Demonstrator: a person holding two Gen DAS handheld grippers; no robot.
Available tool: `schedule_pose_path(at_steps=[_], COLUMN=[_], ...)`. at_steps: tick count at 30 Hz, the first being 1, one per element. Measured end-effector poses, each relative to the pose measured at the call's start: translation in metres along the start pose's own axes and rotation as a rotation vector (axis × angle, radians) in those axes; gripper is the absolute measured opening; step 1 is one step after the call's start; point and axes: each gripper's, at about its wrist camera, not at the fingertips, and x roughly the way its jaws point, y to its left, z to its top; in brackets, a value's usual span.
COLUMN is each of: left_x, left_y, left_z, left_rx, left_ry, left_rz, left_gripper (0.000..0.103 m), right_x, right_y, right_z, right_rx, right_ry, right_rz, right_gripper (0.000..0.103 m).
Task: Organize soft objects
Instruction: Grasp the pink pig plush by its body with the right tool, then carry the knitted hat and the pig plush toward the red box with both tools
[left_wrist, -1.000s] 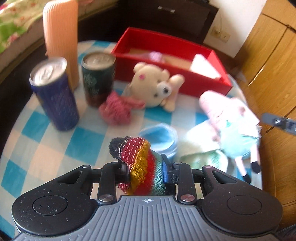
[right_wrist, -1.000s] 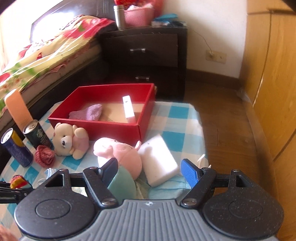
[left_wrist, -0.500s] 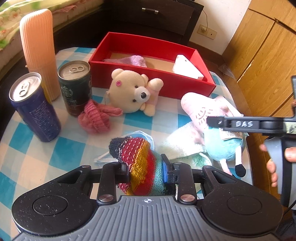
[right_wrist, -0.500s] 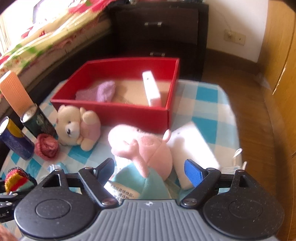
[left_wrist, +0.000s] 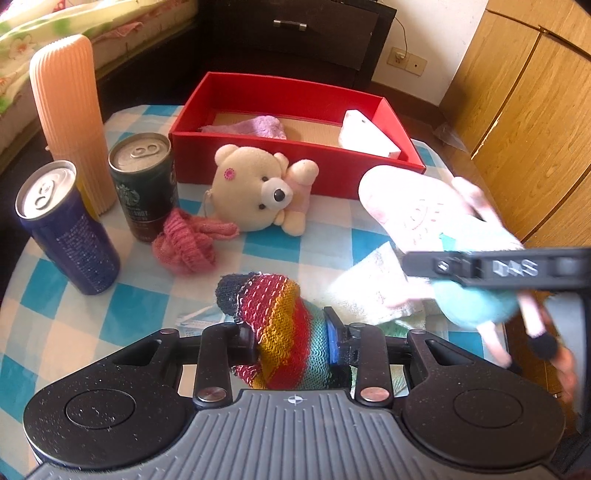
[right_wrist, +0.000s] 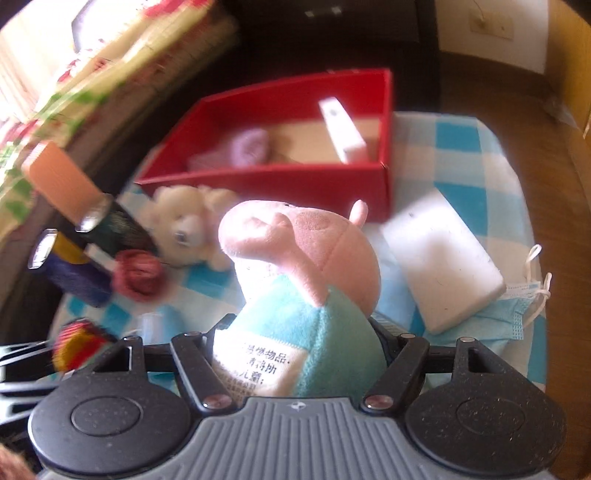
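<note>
A striped knitted piece (left_wrist: 284, 317), banded in black, red, yellow and teal, was held pinched between the fingers of the left gripper (left_wrist: 288, 339) above the blue-and-white checked tablecloth (left_wrist: 48, 299). The jaws of the left gripper were easing apart slightly, yet the pads were seen pressed on the knit from both sides. The pink pig plush (right_wrist: 295, 258) in its teal dress was enclosed by the right gripper (right_wrist: 299, 354), whose jaws were closing around the body, with the printed label turned toward the camera; the fingers were seen pressed against the dress at both flanks. A red box (left_wrist: 266, 147) was set at the far side of the table, and a purple cloth (left_wrist: 258, 127) and a white block (left_wrist: 364, 136) were lying inside it. A cream teddy bear (left_wrist: 258, 195) was lying just in front of the box, with a pink knitted bundle (left_wrist: 188, 243) near it. Two cans (left_wrist: 140, 184) and a ribbed peach cylinder (left_wrist: 70, 118) were standing upright to the left. A white sponge (right_wrist: 439, 266) was resting on a blue face mask (right_wrist: 517, 306)
</note>
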Motion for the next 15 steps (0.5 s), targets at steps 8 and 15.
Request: schedule_pose_path(at_steps=[8, 15], left_x=[-0.010, -0.019], left_y=[-0.011, -0.019], left_z=[0.011, 0.023], left_rx=[0.036, 0.062], left_ry=[-0.068, -0.137], left_rz=[0.033, 0.074], left_gripper=[0.034, 0.034], right_x=[-0.041, -0.067], right_y=[0.017, 0.016], right_z=[-0.013, -0.016], right_rx=[-0.039, -0.026], right_ry=[-0.078, -0.166], right_rz=[0.072, 0.065], right_gripper=[0.050, 0.050])
